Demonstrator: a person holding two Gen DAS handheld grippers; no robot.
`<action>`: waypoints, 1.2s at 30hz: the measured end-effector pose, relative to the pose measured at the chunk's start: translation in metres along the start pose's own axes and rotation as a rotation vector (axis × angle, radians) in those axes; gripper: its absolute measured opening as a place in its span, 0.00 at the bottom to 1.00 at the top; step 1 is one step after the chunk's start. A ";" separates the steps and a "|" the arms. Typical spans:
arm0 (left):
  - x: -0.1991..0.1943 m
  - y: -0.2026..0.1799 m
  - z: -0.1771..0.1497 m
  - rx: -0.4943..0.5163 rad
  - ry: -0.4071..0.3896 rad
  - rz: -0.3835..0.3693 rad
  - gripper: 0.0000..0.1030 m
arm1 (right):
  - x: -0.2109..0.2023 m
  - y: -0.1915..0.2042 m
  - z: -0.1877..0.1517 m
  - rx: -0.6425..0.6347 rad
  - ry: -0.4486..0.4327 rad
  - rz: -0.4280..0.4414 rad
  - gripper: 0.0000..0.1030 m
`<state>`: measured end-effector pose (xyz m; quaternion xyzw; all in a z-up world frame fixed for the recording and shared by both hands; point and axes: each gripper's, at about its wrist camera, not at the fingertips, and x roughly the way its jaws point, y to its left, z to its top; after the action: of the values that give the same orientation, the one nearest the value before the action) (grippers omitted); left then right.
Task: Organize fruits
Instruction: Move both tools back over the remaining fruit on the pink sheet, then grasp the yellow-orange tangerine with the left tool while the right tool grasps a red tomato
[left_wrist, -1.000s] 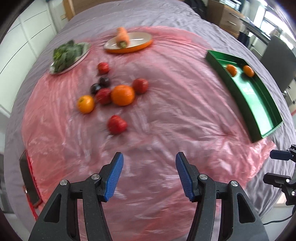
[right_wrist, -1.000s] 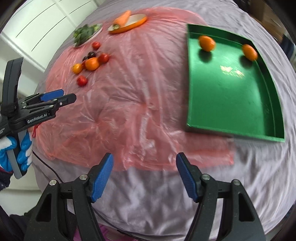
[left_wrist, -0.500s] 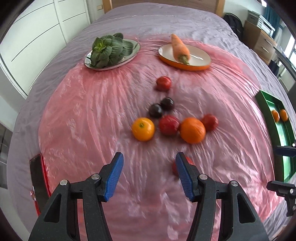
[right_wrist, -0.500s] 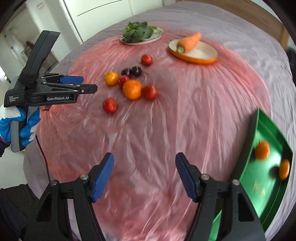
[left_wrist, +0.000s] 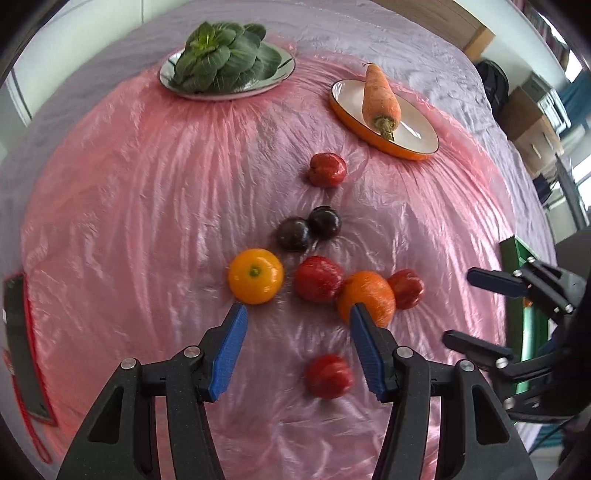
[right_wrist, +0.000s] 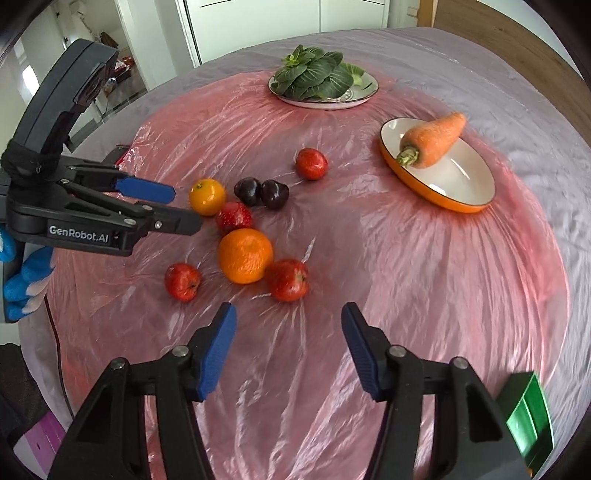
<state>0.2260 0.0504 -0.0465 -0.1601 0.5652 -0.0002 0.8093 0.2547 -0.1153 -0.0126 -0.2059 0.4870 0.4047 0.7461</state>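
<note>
Both grippers hang over the fruit on the pink plastic sheet (right_wrist: 424, 266), jaws spread wide and holding nothing. The left gripper (left_wrist: 297, 332) hovers above the nearest red apple (left_wrist: 328, 376), apart from the cluster; the right gripper (right_wrist: 288, 330) faces another red apple (right_wrist: 287, 280) touching the big orange (right_wrist: 245, 254). This looks like the reach before a pick: each needs to drop and straddle its fruit, then carry it to the green tray (right_wrist: 528, 417).

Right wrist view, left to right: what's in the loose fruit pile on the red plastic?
lone red fruit → yellow-orange citrus → big orange → nearest red fruit → far red fruit. Dark plums and the middle red fruit overlap, omitted.
</note>
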 end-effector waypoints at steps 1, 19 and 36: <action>0.002 -0.001 0.002 -0.020 0.005 -0.009 0.49 | 0.003 -0.002 0.002 -0.005 0.000 0.007 0.96; 0.020 0.026 0.018 -0.142 0.012 0.065 0.42 | 0.036 -0.001 0.017 -0.103 -0.019 0.035 0.96; 0.046 0.017 0.023 -0.057 0.017 0.121 0.31 | 0.060 -0.005 0.017 -0.090 0.049 0.066 0.42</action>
<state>0.2603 0.0637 -0.0860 -0.1486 0.5805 0.0635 0.7981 0.2800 -0.0820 -0.0594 -0.2329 0.4930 0.4457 0.7100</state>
